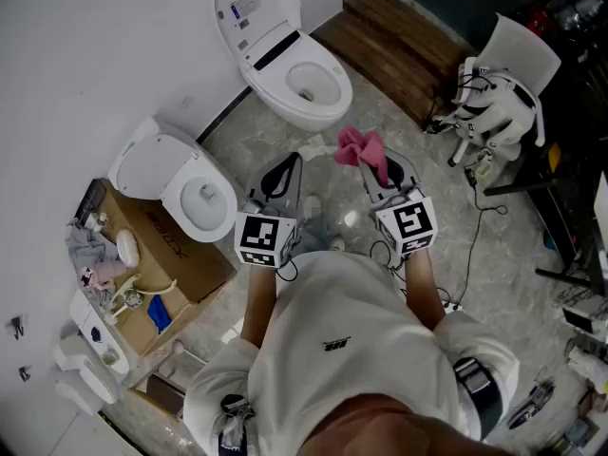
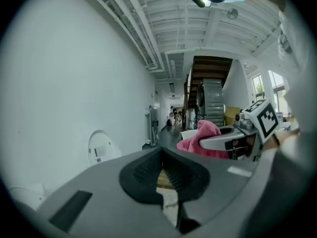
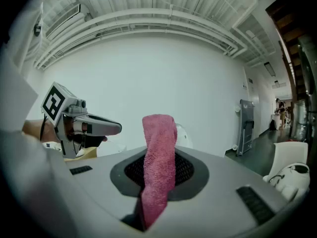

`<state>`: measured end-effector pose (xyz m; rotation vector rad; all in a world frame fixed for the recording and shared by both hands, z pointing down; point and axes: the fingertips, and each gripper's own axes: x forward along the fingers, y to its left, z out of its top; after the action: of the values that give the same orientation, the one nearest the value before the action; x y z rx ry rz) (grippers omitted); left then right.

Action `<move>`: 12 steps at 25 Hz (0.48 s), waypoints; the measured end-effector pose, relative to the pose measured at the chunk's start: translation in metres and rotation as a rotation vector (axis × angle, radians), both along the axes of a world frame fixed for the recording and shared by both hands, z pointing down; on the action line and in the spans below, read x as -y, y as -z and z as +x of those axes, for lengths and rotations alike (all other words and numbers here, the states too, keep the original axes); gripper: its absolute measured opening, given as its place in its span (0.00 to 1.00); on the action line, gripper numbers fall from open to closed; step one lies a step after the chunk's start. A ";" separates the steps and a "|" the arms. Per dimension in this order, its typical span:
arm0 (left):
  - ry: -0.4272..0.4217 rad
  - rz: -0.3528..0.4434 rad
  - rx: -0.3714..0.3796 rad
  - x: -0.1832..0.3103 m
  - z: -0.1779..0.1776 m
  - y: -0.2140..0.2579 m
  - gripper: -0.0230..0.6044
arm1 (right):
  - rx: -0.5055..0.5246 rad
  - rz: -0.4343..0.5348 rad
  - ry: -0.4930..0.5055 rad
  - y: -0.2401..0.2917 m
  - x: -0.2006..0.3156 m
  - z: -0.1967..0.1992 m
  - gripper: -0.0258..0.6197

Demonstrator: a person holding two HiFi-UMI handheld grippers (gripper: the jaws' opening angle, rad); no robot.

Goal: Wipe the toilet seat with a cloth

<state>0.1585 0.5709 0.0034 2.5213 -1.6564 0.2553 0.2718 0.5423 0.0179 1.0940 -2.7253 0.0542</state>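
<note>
Item 1. Right tool (image 1: pixel 388 173): jaws clamped on a pink cloth (image 1: pixel 361 148). In the right gripper view the cloth (image 3: pixel 159 152) stood up between the dark pads as a folded strip, its top end rising above the jaws.

Item 2. Left tool (image 1: pixel 290 165): jaws closed to a narrow slit, tips meeting, nothing held between them (image 2: pixel 162 151). It was held beside the right tool, the two apart.

Item 3. Toilet (image 1: pixel 294 74): white, lid raised, seat (image 1: pixel 318 103) down and bare. The cloth was carried in the air in front of the bowl, not touching it.

Item 4. Second toilet (image 1: pixel 180 186): white, lid raised, against the wall to the person's left.

Item 5. Cardboard box (image 1: pixel 166 250): open, beside the second toilet, holding mixed small goods.

Item 6. Wooden steps (image 1: pixel 399 41): beyond the first toilet.
</note>
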 end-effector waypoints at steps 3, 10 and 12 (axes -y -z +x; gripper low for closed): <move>0.004 0.000 -0.001 0.003 -0.005 -0.002 0.05 | 0.009 -0.002 -0.017 -0.002 0.005 -0.003 0.11; 0.001 -0.014 -0.008 0.024 -0.017 -0.007 0.05 | 0.010 -0.023 -0.042 -0.007 0.029 -0.011 0.12; -0.005 -0.017 -0.011 0.035 -0.022 -0.008 0.05 | 0.005 -0.029 -0.054 -0.009 0.040 -0.014 0.12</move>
<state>0.1364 0.5362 0.0110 2.5105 -1.6373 0.2542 0.2576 0.5021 0.0266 1.1611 -2.6902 0.1051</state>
